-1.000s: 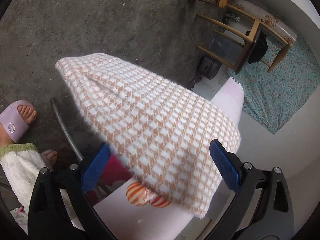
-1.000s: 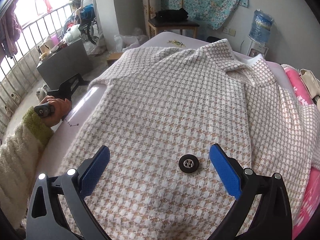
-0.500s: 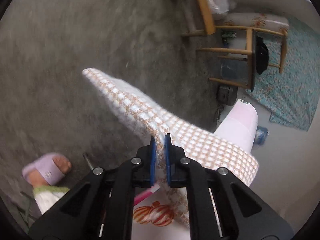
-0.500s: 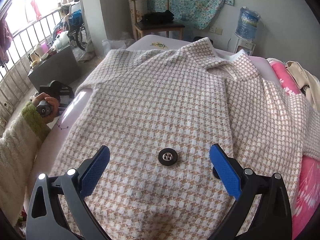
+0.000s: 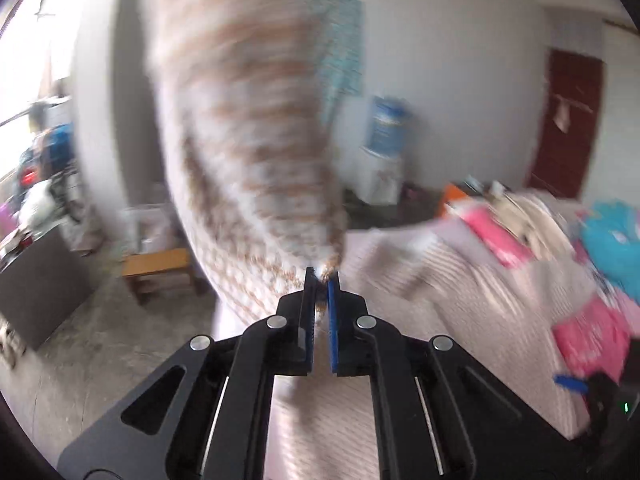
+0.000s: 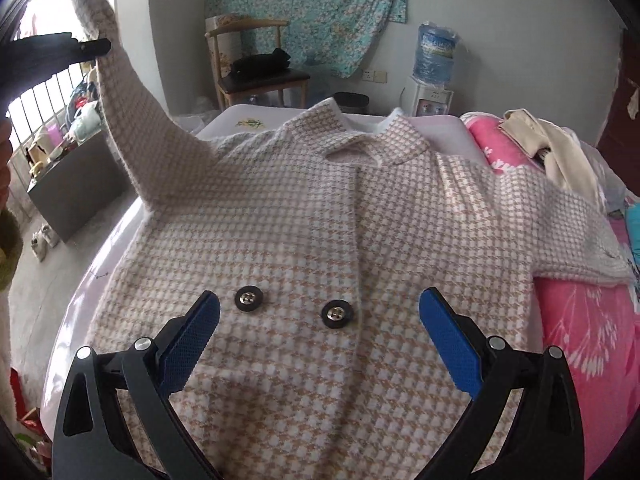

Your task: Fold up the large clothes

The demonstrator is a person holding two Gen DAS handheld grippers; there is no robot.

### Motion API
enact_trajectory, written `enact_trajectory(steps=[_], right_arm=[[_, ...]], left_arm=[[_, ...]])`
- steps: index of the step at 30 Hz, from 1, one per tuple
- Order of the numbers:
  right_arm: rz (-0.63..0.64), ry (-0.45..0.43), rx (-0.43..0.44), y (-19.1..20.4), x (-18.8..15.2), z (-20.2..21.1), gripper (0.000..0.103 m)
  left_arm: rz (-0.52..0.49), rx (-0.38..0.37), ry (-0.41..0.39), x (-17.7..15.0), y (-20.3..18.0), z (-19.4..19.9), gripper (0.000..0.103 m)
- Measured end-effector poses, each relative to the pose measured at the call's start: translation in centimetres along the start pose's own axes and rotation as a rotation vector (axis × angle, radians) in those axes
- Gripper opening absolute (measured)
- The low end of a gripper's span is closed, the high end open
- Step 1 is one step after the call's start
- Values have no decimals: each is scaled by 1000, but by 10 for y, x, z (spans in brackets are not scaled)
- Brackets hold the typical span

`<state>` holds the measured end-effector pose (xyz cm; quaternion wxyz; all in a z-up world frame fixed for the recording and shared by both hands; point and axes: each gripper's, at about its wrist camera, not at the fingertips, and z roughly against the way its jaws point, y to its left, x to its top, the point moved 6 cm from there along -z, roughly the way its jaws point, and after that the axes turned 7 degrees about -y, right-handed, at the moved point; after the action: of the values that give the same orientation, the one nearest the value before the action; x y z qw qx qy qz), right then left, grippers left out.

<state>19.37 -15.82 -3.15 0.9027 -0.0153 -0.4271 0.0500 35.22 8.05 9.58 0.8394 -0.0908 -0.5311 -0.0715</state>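
Note:
A tan-and-white houndstooth coat (image 6: 320, 240) lies front up on the bed, collar at the far end, with two dark buttons (image 6: 338, 313) near my right gripper. My right gripper (image 6: 320, 316) is open and empty, hovering over the coat's lower front. My left gripper (image 5: 321, 280) is shut on the coat's left sleeve (image 5: 248, 140) and holds it up; that view is blurred. In the right wrist view the left gripper (image 6: 90, 47) shows at the upper left with the sleeve (image 6: 132, 108) raised from the bed.
A pink floral bedspread (image 6: 580, 320) lies to the right with a beige garment (image 6: 548, 140) on it. A wooden chair (image 6: 256, 72) and a water dispenser (image 6: 434, 76) stand beyond the bed. A dark cabinet (image 6: 72, 184) and bare floor are to the left.
My left gripper shut on the hanging sleeve and has swung it up from beside the bed. My right gripper has drawn back a little, so two buttons now show.

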Motion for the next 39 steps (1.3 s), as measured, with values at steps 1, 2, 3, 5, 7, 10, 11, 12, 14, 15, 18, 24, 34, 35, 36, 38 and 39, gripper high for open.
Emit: enact_trajectory(steps=[1,2,3,5,7,10,11,12,14,15,18,24,34,35,36,38,39], right_arm=[[-10,-7,-19,-9,-1,6,98],[-20,-11,-40,-18,-3,11,98],[-32,-12,-58,-28,-5,15,98],[-68,1,-78,-48,-12,19,98],[-116,27,-84,-67,-20,19,98],[-198,58,-59,-94,-26,17,98],[-228,62,-36,-102,-25,16,98],[-253,63,-11,-106,-22,13,98],[-316,59,71,-117,-12,4,97],[-352,70,122,-121,-7,-4,96],[-474,141,253,-125,-4,-36,87],[-607,328,287,-125,-34,-100,63],[-419,356,215,-95,-26,-130,14],[-380,340,196,-91,-19,-130,13],[-349,321,183,-90,-8,-131,12],[-286,244,160,-87,24,-128,12],[-262,199,152,-87,42,-126,12]], left_arm=[[-9,-41,34,-13,-15,-2,8],[-19,-81,72,-29,-30,-5,9],[-23,-110,111,-46,-39,-10,20],[1,-145,208,-84,-48,-21,59],[56,-178,279,-119,-48,-26,68],[116,-165,337,-149,-35,-28,68],[139,-156,339,-155,-26,-26,68],[153,-134,340,-159,-18,-23,68],[158,-68,336,-161,-10,-24,68],[156,-26,337,-164,1,-24,68],[125,106,351,-171,17,-30,68],[135,195,398,-185,39,-46,53],[136,246,393,-179,57,-71,43],[139,252,393,-178,59,-74,42],[142,258,394,-177,60,-76,40],[153,272,398,-177,65,-80,37],[162,277,398,-176,67,-82,36]])
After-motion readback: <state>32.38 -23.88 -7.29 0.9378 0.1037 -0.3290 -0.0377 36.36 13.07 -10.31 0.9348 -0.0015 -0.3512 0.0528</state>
